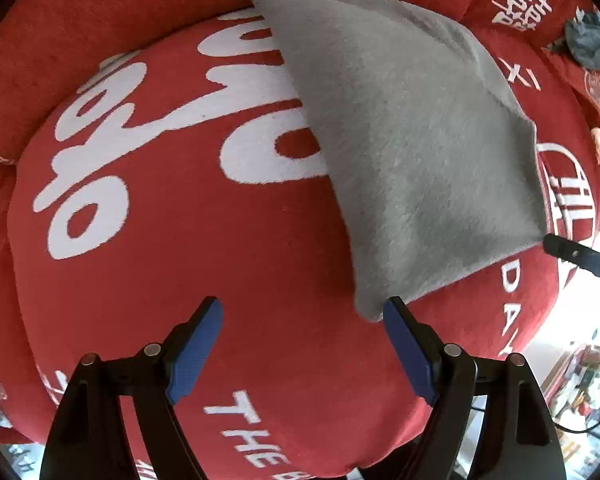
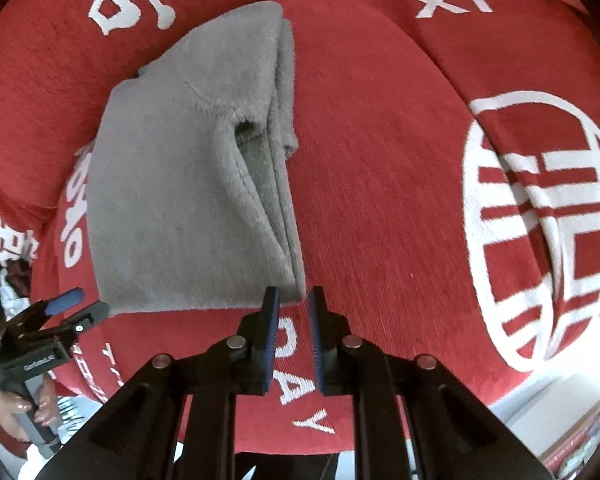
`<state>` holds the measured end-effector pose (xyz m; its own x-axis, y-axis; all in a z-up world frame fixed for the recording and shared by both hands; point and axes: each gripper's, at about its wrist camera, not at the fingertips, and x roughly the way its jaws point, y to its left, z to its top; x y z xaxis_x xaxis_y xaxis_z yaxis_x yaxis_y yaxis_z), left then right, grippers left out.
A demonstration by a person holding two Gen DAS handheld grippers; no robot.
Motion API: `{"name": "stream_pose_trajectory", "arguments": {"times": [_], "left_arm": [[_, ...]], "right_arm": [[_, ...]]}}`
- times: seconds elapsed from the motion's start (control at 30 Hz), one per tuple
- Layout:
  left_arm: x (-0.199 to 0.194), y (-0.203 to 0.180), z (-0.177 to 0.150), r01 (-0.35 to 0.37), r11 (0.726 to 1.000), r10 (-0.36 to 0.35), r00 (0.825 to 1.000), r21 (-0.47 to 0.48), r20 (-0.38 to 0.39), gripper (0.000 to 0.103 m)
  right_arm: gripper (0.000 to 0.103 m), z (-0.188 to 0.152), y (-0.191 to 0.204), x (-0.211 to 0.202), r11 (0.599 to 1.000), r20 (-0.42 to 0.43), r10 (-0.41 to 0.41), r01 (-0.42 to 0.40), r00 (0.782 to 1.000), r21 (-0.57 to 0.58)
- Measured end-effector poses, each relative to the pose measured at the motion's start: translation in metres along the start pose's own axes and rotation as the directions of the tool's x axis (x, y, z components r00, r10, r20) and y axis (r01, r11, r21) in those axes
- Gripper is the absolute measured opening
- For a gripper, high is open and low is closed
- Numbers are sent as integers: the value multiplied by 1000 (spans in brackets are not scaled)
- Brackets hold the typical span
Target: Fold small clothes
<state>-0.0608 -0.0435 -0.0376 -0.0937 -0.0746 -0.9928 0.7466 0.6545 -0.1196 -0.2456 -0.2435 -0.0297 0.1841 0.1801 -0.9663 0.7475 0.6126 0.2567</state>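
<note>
The folded grey fleece garment (image 2: 188, 168) lies on the red cushion with white lettering (image 1: 220, 248). The left gripper (image 1: 302, 312) gapes wide at its near corner; the right gripper (image 2: 294, 300), nearly closed with a narrow gap and gripping nothing, sits just beside the other corner.

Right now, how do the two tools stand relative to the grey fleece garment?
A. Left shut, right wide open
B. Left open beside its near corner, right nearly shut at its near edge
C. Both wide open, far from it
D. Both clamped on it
B: the left tool gapes beside the grey fleece garment corner; the right tool is nearly closed at its near edge, grip unclear.
</note>
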Motion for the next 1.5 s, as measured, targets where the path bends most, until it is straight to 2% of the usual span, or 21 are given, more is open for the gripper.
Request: {"name": "stream_pose_trajectory", "arguments": {"times": [0.13, 0.17, 0.2, 0.43, 0.6, 0.77, 0.93, 1.03, 1.2, 1.33, 1.4, 1.5], "left_arm": [[-6, 8, -7, 6, 1000, -6, 1000, 10, 7, 84], [-7, 10, -8, 14, 1000, -15, 1000, 11, 8, 87], [-8, 13, -10, 17, 1000, -17, 1000, 10, 8, 103], [-16, 22, -17, 19, 999, -20, 1000, 46, 22, 103], [-17, 22, -18, -33, 995, 30, 999, 91, 35, 103], [-13, 20, -12, -25, 996, 25, 1000, 85, 9, 103], [-7, 16, 5, 60, 997, -59, 998, 38, -21, 103], [-17, 22, 23, 90, 995, -90, 996, -33, 16, 103], [-18, 31, 62, 89, 988, -83, 995, -125, 54, 103], [-8, 30, 96, 114, 974, -104, 993, -196, 60, 103], [-1, 28, 107, 96, 974, -85, 995, -206, 60, 103], [6, 23, 120, 68, 976, -58, 997, -208, 55, 103]], "right_arm": [[19, -10, 7, -12, 1000, 25, -17, 17, 1000, 16], [19, -13, 9, -15, 1000, 31, -21, 20, 999, 23], [19, -15, 10, -17, 999, 35, -21, 20, 999, 32], [20, -35, 21, -24, 997, 53, -10, 6, 999, 82], [36, -48, 29, -31, 995, 72, -2, -5, 997, 98], [36, -47, 30, -32, 996, 60, -9, 4, 998, 90], [38, -24, 21, -31, 999, 53, -2, 0, 999, 49], [38, 0, 11, -26, 999, 38, 8, -9, 999, 36], [39, 46, -3, -33, 997, 58, 72, -74, 996, 28], [41, 83, -10, -29, 994, 34, 112, -111, 993, -9], [42, 95, -15, -25, 991, 22, 137, -137, 990, -6], [42, 113, -21, -15, 973, -3, 228, -228, 974, 26]]}}
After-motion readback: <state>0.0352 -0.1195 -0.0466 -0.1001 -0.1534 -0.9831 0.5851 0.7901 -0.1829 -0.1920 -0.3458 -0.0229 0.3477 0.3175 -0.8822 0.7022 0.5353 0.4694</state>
